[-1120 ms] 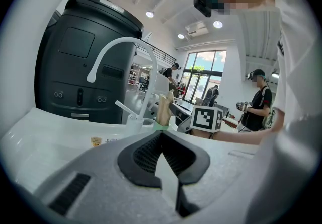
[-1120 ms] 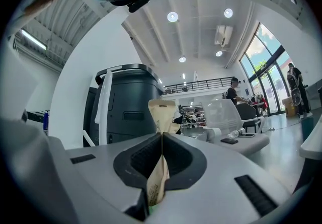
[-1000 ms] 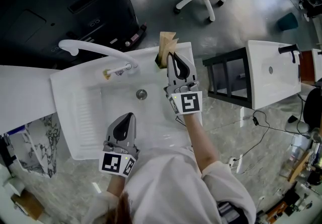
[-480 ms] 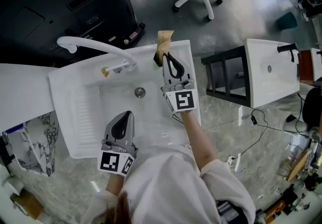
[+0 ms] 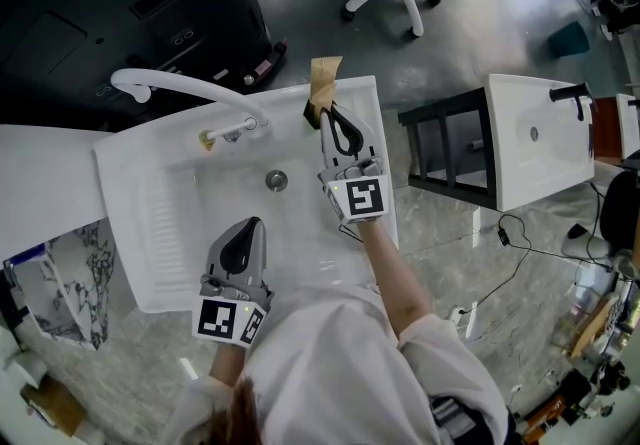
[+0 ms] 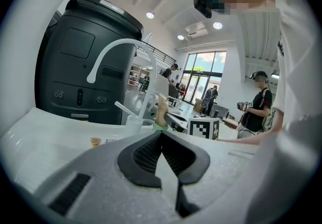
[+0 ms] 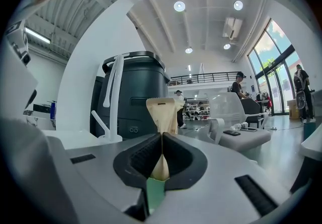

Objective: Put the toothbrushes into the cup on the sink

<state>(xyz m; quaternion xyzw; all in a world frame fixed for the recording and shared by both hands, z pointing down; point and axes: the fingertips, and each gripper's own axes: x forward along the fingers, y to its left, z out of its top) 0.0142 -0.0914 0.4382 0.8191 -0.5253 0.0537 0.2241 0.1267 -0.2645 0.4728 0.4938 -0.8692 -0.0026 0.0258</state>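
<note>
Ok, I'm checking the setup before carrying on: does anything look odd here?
The right gripper is shut on a tan paper packet with a green end; no bare toothbrush shows. Nothing looks spilled or damaged.

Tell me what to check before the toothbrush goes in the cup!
1. Right gripper shut on the toothbrush pack: ok.
2. Pack held at the far right corner of the sink: ok.
3. Cup right under the pack: cannot tell; only a dark shape shows beside it in the head view.
4. Left gripper shut, empty and low over the sink's near side, out of the way: ok.
5. Tap off to the side of the pack: ok.
</note>
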